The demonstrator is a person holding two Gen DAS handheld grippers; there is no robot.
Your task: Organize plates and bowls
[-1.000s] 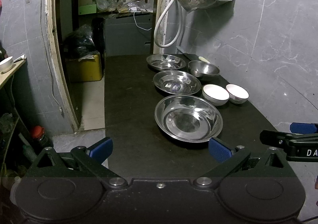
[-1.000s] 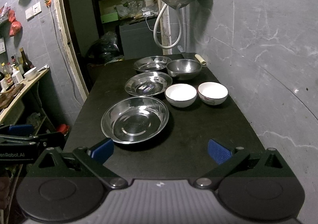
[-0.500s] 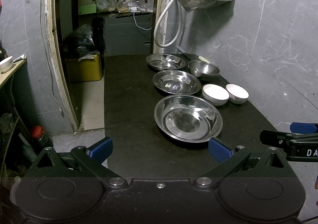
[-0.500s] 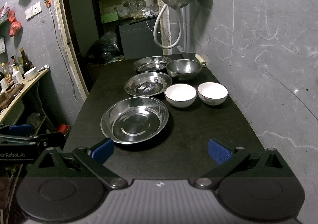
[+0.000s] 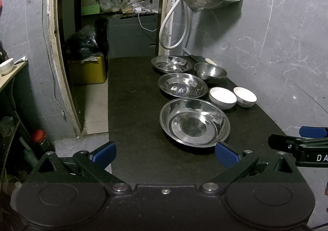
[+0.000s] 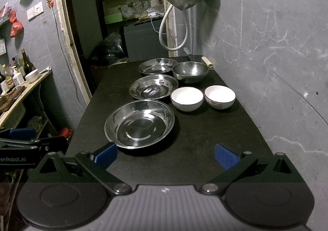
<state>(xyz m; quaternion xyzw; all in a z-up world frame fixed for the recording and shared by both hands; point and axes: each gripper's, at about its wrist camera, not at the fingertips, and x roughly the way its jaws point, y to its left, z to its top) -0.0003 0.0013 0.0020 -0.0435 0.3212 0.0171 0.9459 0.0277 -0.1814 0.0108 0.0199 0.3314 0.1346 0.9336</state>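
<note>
The left tool and the right tool both hover level over the near end of the dark counter, fingers wide apart and holding nothing. Nearest lies the large steel plate; behind it are two more steel plates, a steel bowl and two white ceramic bowls. Sorting seems not yet begun. I judge the next move is reaching forward to a plate rim.

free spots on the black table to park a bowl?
Bare: the table's left strip beside the three steel plates, and the near edge between the front plate and both open grippers. Crowded: right side, where the two white bowls and steel bowl sit close.
</note>
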